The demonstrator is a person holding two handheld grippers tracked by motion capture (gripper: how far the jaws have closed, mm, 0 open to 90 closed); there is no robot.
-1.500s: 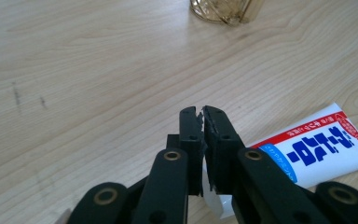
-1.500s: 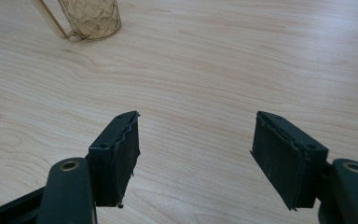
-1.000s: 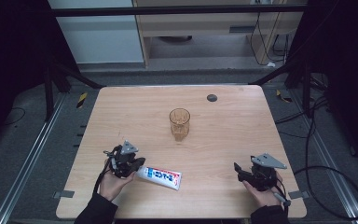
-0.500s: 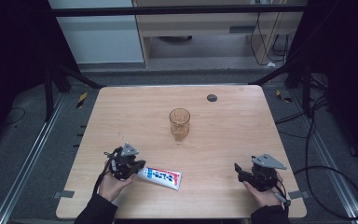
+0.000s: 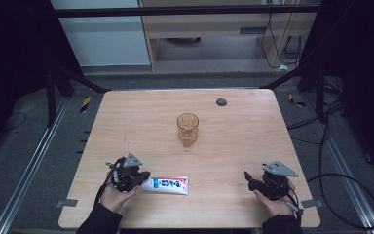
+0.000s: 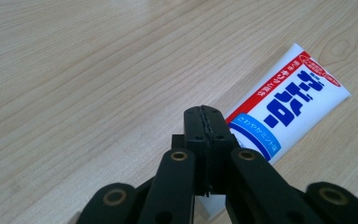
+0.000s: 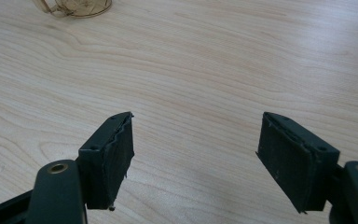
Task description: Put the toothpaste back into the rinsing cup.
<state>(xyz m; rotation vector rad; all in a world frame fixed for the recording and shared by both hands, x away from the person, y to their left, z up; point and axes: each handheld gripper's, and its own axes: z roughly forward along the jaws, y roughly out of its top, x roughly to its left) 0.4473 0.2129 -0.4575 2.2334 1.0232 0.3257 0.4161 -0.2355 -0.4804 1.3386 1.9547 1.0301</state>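
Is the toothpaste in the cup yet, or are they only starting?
Only starting, if that's the job. Done: nothing yet; the cup stands empty mid-table. In hand: the left gripper has its jaws shut together right at the cap end of the toothpaste, which lies flat on the table. The right gripper is open, holding nothing. Left: lifting the tube.

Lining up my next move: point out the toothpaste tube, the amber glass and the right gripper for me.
toothpaste tube [image 5: 168, 184]: high view, middle of its printed body.
amber glass [image 5: 187, 130]: high view, its side wall.
right gripper [image 7: 193, 161]: right gripper view, midway between its open fingertips.
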